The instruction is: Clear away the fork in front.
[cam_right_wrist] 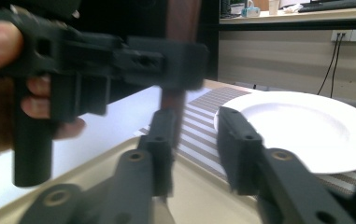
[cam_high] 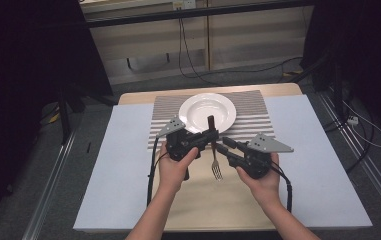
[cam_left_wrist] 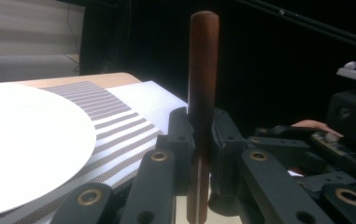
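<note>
A fork (cam_high: 216,165) with a brown wooden handle (cam_left_wrist: 202,70) hangs upright, tines down, over the tan table just in front of the white plate (cam_high: 207,111). My left gripper (cam_high: 212,134) is shut on the handle's lower part, and the jaws pinch it from both sides (cam_left_wrist: 199,135). My right gripper (cam_high: 224,146) sits just right of the fork at its metal shaft. Its jaws are open (cam_right_wrist: 194,140), with the blurred fork shaft (cam_right_wrist: 173,109) beside one of them and the left gripper (cam_right_wrist: 96,60) close above. The plate (cam_right_wrist: 306,126) lies beyond.
The plate rests on a striped placemat (cam_high: 250,112). White sheets (cam_high: 128,165) cover the table on both sides, with bare tan top (cam_high: 213,200) in the middle. Cables (cam_high: 193,65) trail on the floor behind the table, and dark stands flank it.
</note>
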### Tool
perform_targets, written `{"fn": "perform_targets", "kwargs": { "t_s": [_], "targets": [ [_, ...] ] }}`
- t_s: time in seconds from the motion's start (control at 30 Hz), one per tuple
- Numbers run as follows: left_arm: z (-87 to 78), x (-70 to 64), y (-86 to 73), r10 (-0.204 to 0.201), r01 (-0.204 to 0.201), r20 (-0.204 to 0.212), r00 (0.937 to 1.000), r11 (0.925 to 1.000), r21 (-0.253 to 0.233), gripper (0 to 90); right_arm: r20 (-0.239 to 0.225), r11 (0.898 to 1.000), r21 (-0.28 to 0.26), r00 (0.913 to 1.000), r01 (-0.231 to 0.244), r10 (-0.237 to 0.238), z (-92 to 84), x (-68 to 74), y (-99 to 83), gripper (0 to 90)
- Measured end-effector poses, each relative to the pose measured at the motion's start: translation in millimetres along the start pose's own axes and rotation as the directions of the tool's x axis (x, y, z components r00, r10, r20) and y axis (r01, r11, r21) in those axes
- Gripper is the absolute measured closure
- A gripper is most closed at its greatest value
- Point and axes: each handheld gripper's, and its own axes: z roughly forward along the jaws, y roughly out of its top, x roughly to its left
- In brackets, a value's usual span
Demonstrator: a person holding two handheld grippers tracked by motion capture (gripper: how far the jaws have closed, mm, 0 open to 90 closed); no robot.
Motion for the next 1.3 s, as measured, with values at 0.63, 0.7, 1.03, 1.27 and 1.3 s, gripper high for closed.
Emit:
{"fn": "perform_targets", "kwargs": {
  "t_s": [0.63,0.7,1.03,1.27,1.3],
  "targets": [
    [-25.9,5.4,5.3,-0.01,0.008,0.046,0.9989,0.9988,0.049,80.8,0.081,0.999,0.008,0.9953,0.052,-0.052,-25.9,-23.5,-19.5,23.4],
    [-27.1,6.1,5.0,-0.013,0.011,0.049,0.9987,0.9985,0.053,80.8,0.077,0.999,0.009,0.996,0.044,-0.044,-30.5,-26.0,-21.6,22.3],
    [-33.4,11.8,2.1,-0.025,0.022,0.048,0.9985,0.9968,0.077,80.7,0.099,0.999,0.02,0.9942,0.04,-0.042,-44.8,-36.4,-26.6,18.7],
    [-40.9,13.3,2.1,-0.028,0.023,0.047,0.9985,0.9953,0.094,80.8,0.099,0.998,0.018,0.9936,0.054,-0.055,-48.4,-35.9,-26.6,17.8],
    [-42.3,13.3,2.0,-0.031,0.027,0.047,0.9984,0.9952,0.094,80.8,0.096,0.998,0.022,0.9935,0.059,-0.061,-48.6,-35.6,-26.5,16.9]
  ]
}}
